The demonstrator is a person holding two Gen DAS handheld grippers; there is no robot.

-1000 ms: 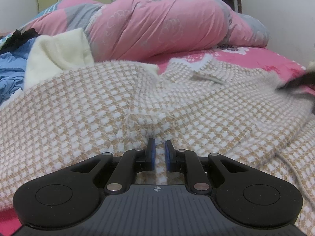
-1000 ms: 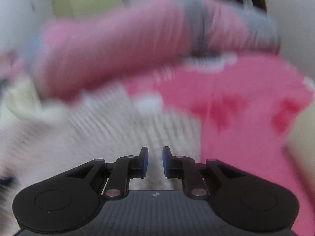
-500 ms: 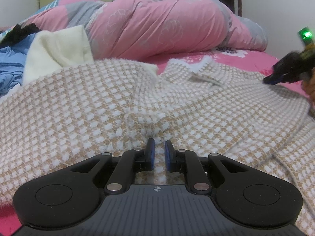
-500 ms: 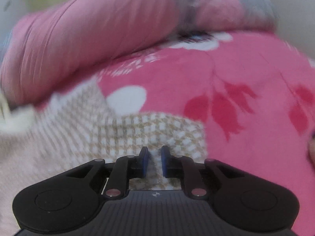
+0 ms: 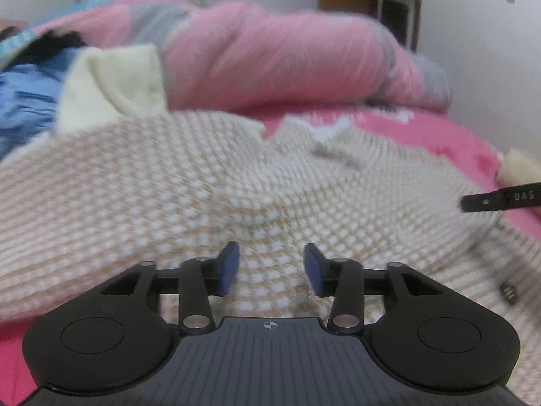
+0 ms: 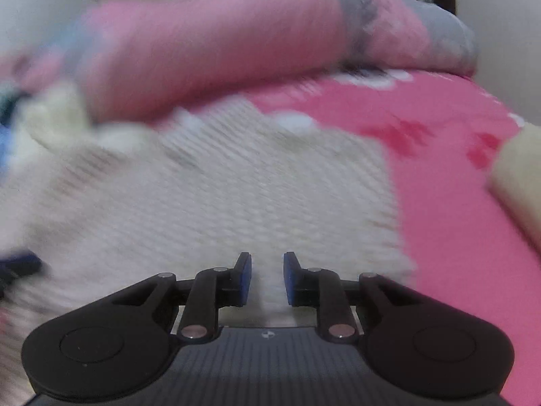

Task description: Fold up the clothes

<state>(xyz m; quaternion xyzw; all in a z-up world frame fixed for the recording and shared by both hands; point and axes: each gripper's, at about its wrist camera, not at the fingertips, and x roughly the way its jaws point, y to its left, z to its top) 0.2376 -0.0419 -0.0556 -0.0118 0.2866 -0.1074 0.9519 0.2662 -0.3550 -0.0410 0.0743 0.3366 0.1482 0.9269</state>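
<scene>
While lying spread across the pink floral bedsheet (image 5: pixel 449 135), the tan-and-white checked knit sweater (image 5: pixel 169 182) is showing rumpled folds and a white-edged neckline toward the far side, with a cream garment (image 5: pixel 111 91) touching its far left edge. Both tools are hovering over it with jaws that have just been opening, the left gripper (image 5: pixel 270 267) wider than the right gripper (image 6: pixel 267 279), neither pinching cloth. Motion blur is smearing the weave in the right wrist view, and the sweater's near hem is hiding behind both gripper bodies
</scene>
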